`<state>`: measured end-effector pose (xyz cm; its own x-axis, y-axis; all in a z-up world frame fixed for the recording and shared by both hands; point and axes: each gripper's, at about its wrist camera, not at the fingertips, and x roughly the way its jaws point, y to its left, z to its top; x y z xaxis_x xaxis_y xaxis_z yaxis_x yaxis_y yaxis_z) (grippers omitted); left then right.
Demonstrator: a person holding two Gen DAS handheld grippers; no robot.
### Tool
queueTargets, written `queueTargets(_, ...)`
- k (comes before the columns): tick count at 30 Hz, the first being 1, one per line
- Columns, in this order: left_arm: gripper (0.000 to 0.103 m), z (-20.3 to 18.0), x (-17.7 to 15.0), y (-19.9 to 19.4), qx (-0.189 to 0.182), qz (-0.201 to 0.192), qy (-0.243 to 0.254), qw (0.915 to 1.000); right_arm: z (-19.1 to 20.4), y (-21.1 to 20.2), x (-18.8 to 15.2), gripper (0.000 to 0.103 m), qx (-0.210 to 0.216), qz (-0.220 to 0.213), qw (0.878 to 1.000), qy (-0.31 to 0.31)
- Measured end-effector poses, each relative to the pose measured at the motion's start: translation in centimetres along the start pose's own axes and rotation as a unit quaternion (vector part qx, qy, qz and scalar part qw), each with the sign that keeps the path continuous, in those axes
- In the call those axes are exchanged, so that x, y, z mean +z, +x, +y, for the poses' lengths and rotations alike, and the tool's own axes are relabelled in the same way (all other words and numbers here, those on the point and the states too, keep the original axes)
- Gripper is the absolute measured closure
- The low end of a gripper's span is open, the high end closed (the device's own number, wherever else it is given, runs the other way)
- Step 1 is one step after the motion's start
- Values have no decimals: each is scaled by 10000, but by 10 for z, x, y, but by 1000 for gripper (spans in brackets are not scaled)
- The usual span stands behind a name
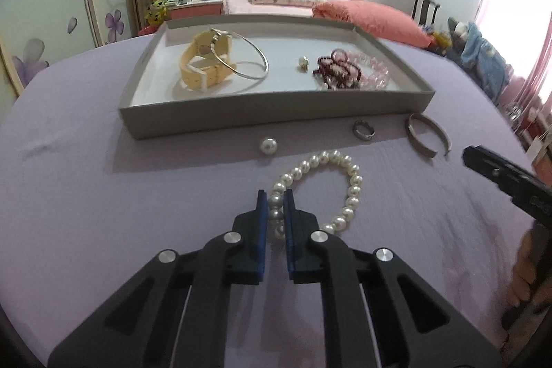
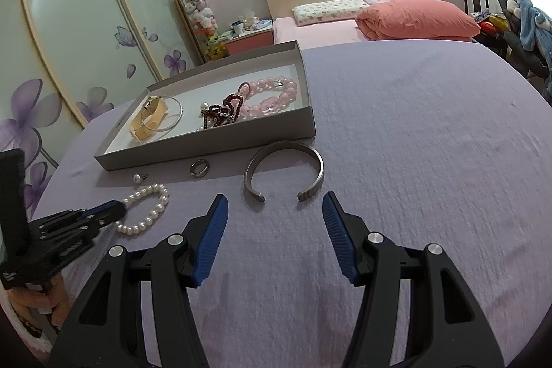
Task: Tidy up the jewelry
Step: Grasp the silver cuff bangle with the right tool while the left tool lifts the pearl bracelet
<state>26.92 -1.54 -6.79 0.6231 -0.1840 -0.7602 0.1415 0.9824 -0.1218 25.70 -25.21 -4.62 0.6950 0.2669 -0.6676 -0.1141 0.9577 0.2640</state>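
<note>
Left gripper: you are holding the left gripper (image 1: 275, 199) low over the lilac-clothed worktop (image 1: 86, 195), its blue pads pressing together on the near left side of the white pearl bead bracelet (image 1: 345, 192).
Right gripper: your right gripper (image 2: 275, 206) is hovering over the cloth with its blue ribbed fingers (image 2: 214, 237) standing apart and nothing between them.
Pearl bracelet: it is lying on the worktop, near the grey tray's front wall, pinched at one side by your left gripper.
Silver cuff: the open grey metal cuff bangle (image 2: 284, 171) is lying just beyond your right gripper, its gap facing you.
Loose pieces: a dark metal band ring (image 2: 200, 168) and a single round pearl earring (image 2: 139, 178) are sitting just in front of the tray.
Tray: the shallow grey cardboard tray with white lining (image 2: 207, 143) is sitting at the far left of the worktop.
Tray contents: a tan-strapped wristwatch (image 1: 203, 64) is lying under a thin silver hoop bangle (image 1: 248, 57) on the left; a dark red bead bracelet (image 1: 336, 69) and a pink bead bracelet (image 2: 272, 97) are lying together on the right.
</note>
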Motion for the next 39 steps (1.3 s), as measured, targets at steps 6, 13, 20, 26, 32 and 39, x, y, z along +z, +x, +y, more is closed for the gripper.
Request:
queueTargets(6, 93, 39, 3, -43, -160, -696, -569, 9958, 3, 0, 0, 41, -7, 29, 10000, -39)
queueTargets(13, 93, 63, 12, -61, -62, -1001, -875, 9911, 7, 7, 0, 33, -112, 139, 9997, -147)
queueTargets(20, 93, 66, 9, -63, -87, -1001, -890, 9910, 9, 20, 5, 20, -403, 309, 9984, -254)
queueTargets(26, 93, 66, 8, -61, -89, -987, -885, 9911, 14, 41, 9, 19, -685, 608, 9949, -417)
queueTargets(32, 93, 67, 7, -59, -87, -956, -896, 9913, 22, 55, 16, 22, -877, 698, 9918, -611)
queueTargets(39, 93, 66, 6, -57, -90, -945, -882, 9916, 19, 58, 23, 30, -997, 686, 9905, -648)
